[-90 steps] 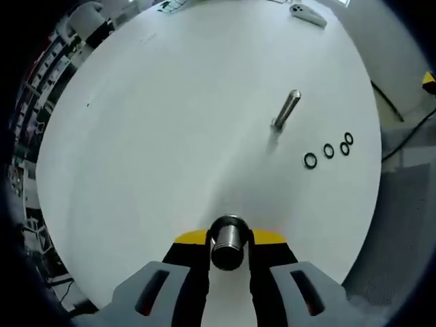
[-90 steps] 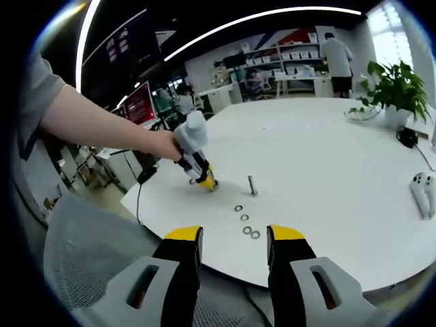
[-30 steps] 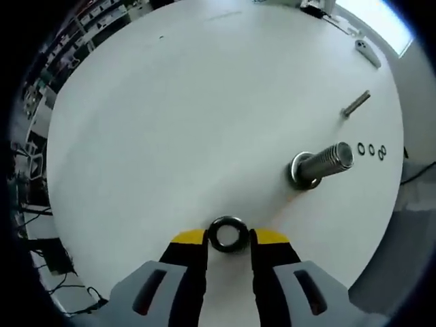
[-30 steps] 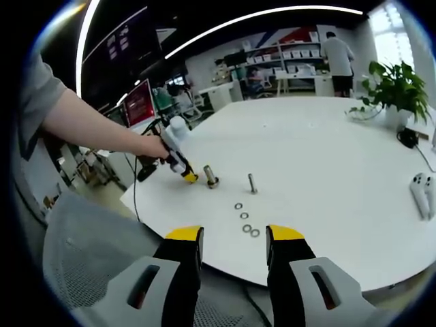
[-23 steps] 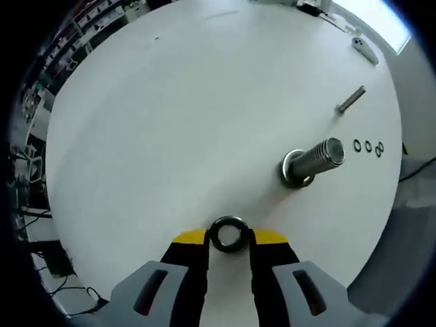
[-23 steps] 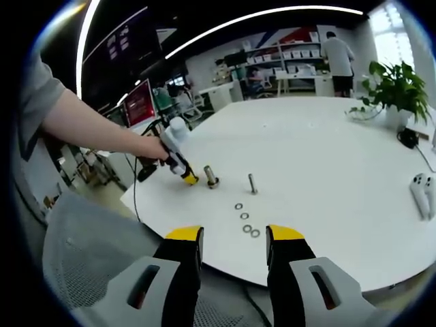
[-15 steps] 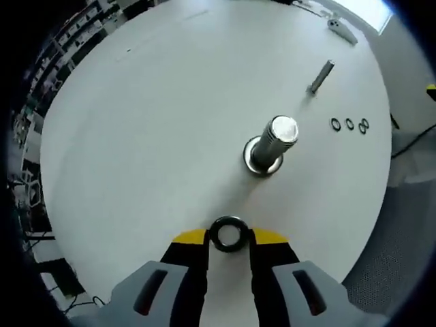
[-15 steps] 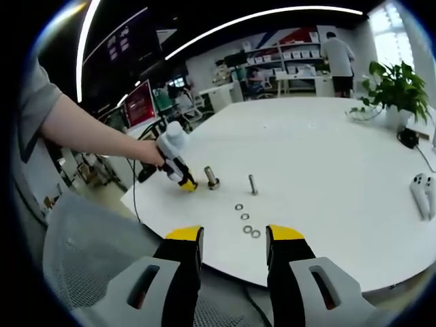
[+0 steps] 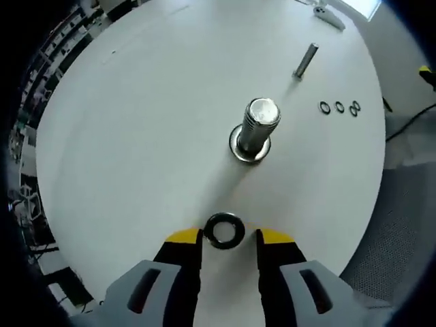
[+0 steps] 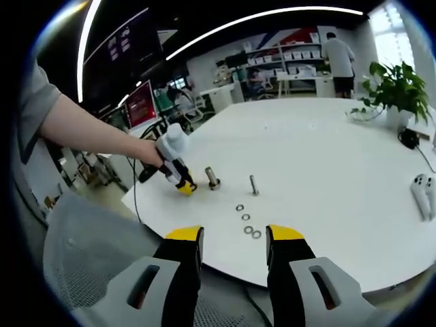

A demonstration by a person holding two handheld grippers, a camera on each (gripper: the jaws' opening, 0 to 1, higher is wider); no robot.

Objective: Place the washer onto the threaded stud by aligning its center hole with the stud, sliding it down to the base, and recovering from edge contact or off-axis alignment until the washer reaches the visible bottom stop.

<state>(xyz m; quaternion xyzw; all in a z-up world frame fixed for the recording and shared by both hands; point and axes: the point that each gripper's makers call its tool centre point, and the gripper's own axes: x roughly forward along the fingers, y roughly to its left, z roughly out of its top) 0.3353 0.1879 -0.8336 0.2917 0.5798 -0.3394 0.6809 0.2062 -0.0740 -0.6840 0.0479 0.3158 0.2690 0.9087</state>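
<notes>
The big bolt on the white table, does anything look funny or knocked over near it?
Nothing looks knocked over. The big bolt stands upright on the white table, the thin stud beyond it too. The black washer sits between the left gripper tips, not yet on a stud.

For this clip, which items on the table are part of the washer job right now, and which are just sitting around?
In use:
- black washer lying between the left gripper jaws, which stand open around it
- thick threaded stud, upright on its base

Lying about:
- thin stud
- three spare washers in a row
- potted plant
- white controllers
- right gripper, open and empty at the table edge
</notes>
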